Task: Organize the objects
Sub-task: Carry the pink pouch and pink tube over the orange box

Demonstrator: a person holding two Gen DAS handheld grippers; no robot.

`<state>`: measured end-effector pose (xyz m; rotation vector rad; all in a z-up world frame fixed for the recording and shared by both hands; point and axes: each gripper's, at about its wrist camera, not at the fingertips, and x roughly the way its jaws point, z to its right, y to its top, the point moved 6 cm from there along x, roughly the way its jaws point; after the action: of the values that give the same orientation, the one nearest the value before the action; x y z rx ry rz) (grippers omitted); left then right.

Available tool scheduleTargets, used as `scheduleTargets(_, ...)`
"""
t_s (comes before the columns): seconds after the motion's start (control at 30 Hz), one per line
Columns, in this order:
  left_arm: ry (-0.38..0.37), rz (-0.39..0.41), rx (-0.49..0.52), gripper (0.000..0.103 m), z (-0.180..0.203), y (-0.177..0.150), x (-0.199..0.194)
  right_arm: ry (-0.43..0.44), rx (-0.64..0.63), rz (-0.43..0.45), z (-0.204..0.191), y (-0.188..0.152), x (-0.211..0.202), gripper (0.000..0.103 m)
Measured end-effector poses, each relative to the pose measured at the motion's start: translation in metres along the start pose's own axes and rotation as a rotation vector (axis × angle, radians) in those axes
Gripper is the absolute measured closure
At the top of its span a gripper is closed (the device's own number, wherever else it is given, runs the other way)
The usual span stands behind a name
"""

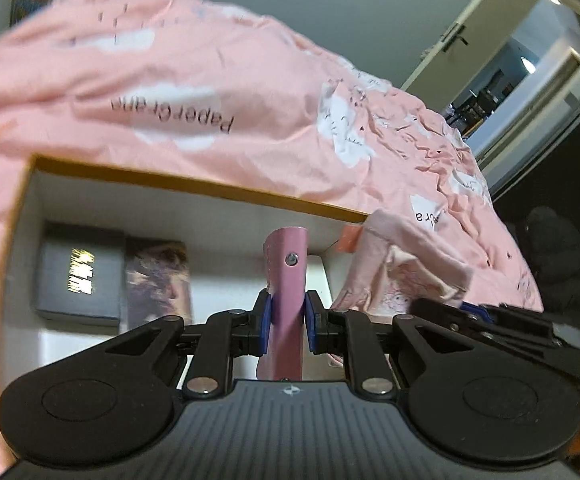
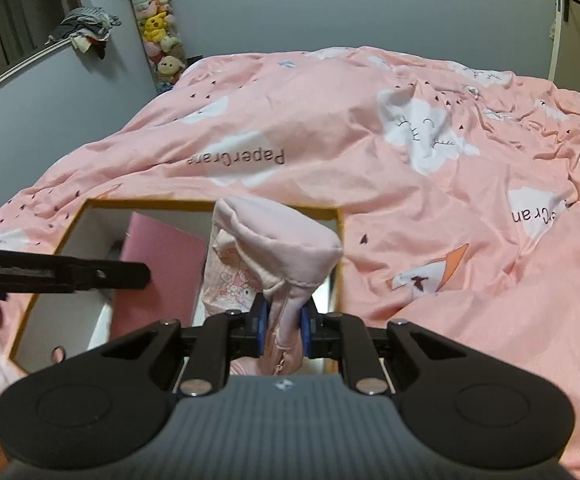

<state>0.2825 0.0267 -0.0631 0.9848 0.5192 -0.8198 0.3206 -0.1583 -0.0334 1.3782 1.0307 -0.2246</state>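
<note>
Left gripper (image 1: 286, 326) clamped on pink case (image 1: 286, 280), right gripper (image 2: 282, 330) on cloth pouch (image 2: 278, 248): lower each squarely into box (image 2: 341, 240) before releasing.

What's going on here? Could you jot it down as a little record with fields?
Setting: box with a yellow rim, resting on a pink bedspread
Left gripper: shut on a pink wallet, over the box
Right gripper: shut on a pale pink cloth pouch, over the box
Already in box: dark case, purplish booklet
Stage: both items held, not yet released
</note>
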Motion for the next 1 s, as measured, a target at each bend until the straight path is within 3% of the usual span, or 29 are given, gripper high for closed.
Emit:
scheduleTargets(0.17,0.002,-0.065,-0.066,0.084,-0.013,0.006,0.040,0.003,0.014,-0.023,0.011,0.008,0.016,0.086)
scheduleTargets(0.37,-0.070,-0.128,-0.207,0.084,-0.035,0.006,0.075,0.005,0.009,-0.039,0.013,0.009,0.031,0.086)
scheduleTargets(0.5,-0.042,-0.136,-0.216,0.084,-0.044,0.007,0.083,-0.005,-0.001,-0.049,0.013,0.009,0.040,0.085)
scheduleTargets(0.67,0.110,-0.139,-0.111,0.080,-0.046,0.011,0.083,0.003,-0.002,-0.065,0.012,0.009,0.049,0.085)
scheduleTargets(0.83,0.172,-0.157,-0.059,0.073,-0.046,0.008,0.092,0.005,-0.013,-0.082,0.008,0.011,0.056,0.085)
scheduleTargets(1.0,0.267,-0.110,0.059,0.073,-0.039,0.011,0.092,0.028,-0.023,-0.107,-0.002,0.015,0.057,0.085)
